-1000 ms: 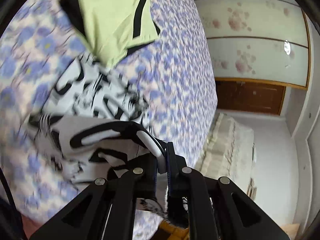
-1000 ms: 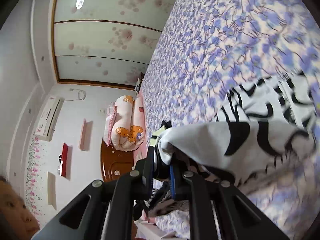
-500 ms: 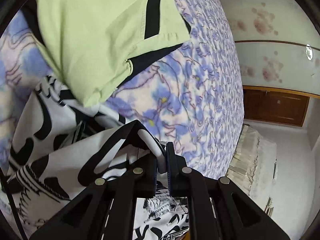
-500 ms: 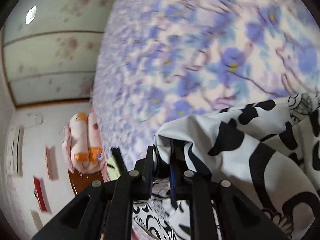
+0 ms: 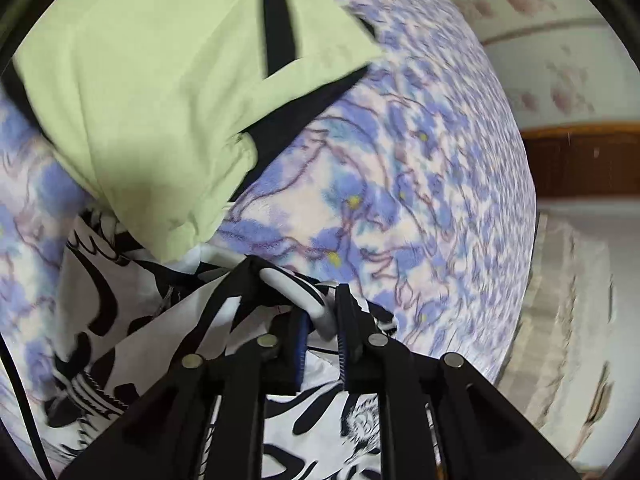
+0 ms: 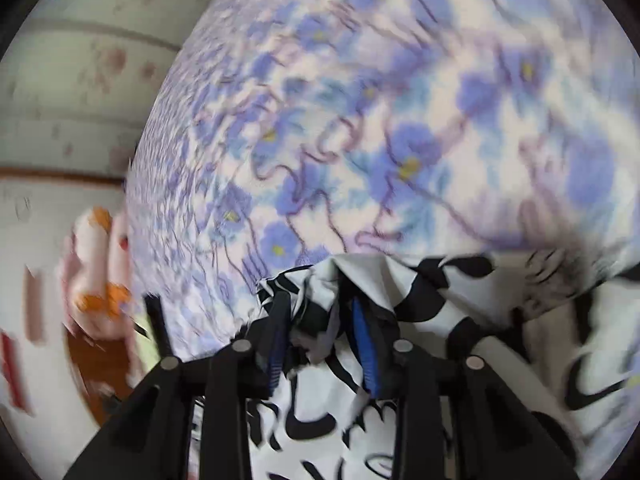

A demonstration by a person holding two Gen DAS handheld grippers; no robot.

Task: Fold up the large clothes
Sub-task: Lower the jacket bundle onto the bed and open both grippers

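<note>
Now both tongs, left (image 5: pixel 322 316) and right (image 6: pixel 320 320), have just been opening over the black-and-white garment's (image 6: pixel 460 380) folded edge, lying loose between them on the bed (image 6: pixel 400 120).

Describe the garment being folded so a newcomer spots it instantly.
Start from the bed's purple-flowered blanket. Near its edge, beside a folded pale-green garment, lies the black-and-white printed garment. Only it carries bold black strokes on white, unlike the plain green one with black trim.
</note>
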